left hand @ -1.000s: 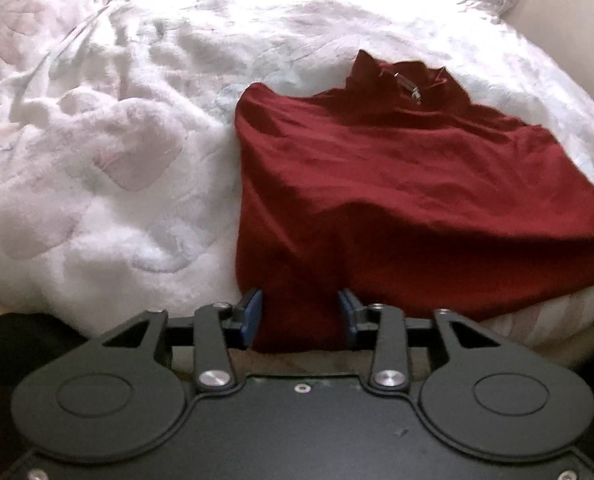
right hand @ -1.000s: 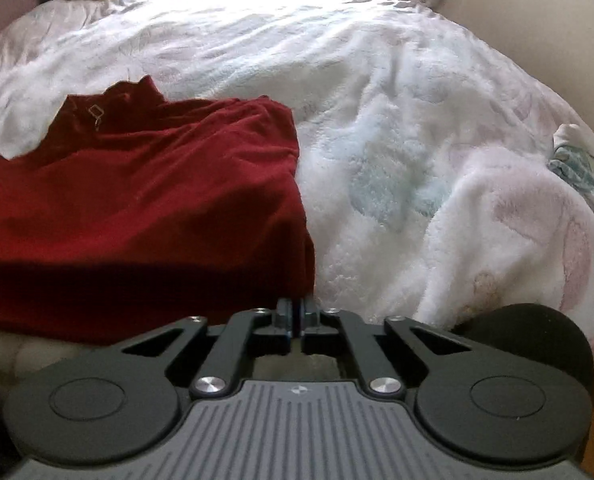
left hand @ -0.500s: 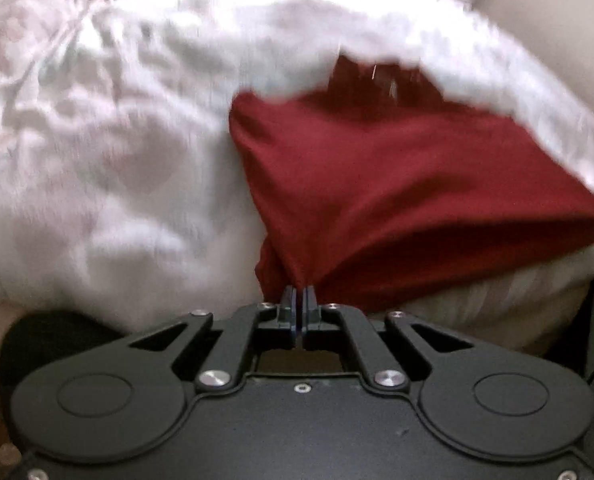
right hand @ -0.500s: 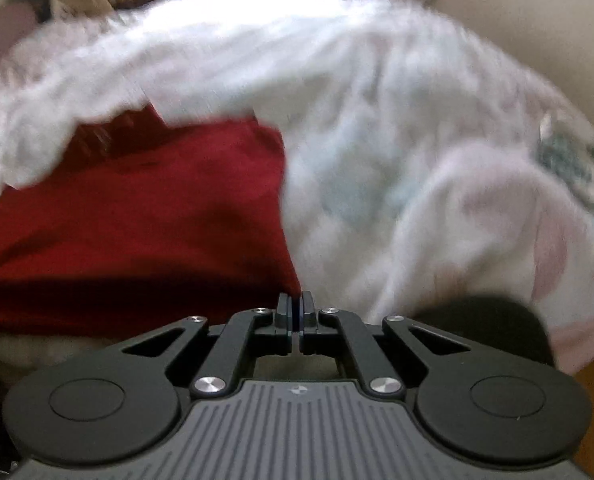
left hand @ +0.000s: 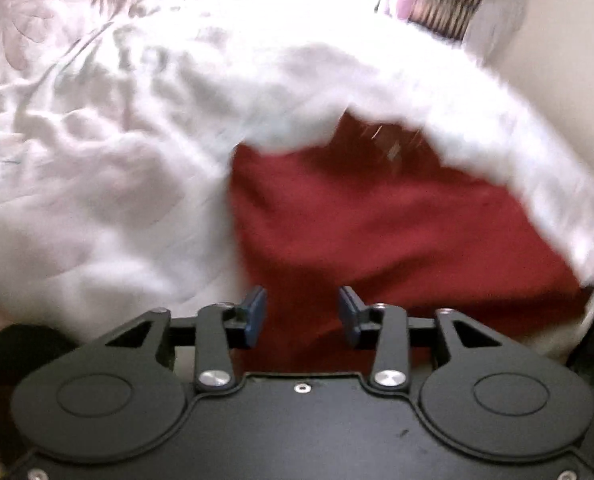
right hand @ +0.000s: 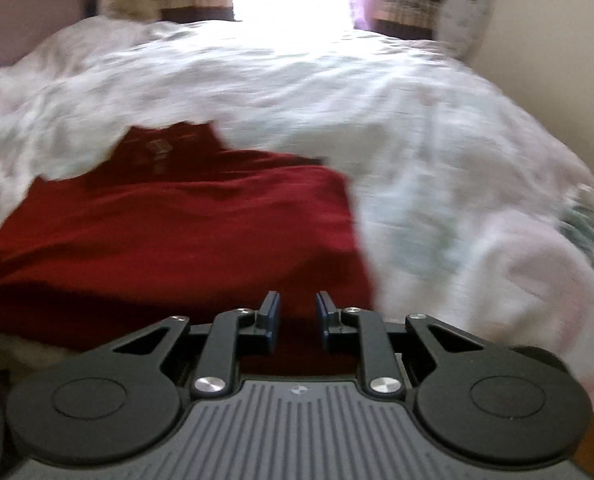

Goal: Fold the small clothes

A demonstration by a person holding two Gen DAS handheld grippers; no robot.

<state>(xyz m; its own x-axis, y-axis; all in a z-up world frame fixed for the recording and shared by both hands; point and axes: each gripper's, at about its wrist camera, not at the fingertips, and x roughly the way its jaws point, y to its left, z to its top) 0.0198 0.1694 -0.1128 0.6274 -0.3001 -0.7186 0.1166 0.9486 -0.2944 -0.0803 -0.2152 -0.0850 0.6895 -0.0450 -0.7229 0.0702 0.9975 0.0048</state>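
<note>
A dark red garment is spread on the bed's white quilt, collar farthest from both grippers. Its near hem is seen between the parted fingers of the left gripper, which is opened wide and holds nothing. The right gripper is opened more narrowly over the garment's near right corner. Both views are blurred.

No legible text, brand, number or sign appears in either view; the small label at the collar of the red garment is too blurred to read.
</note>
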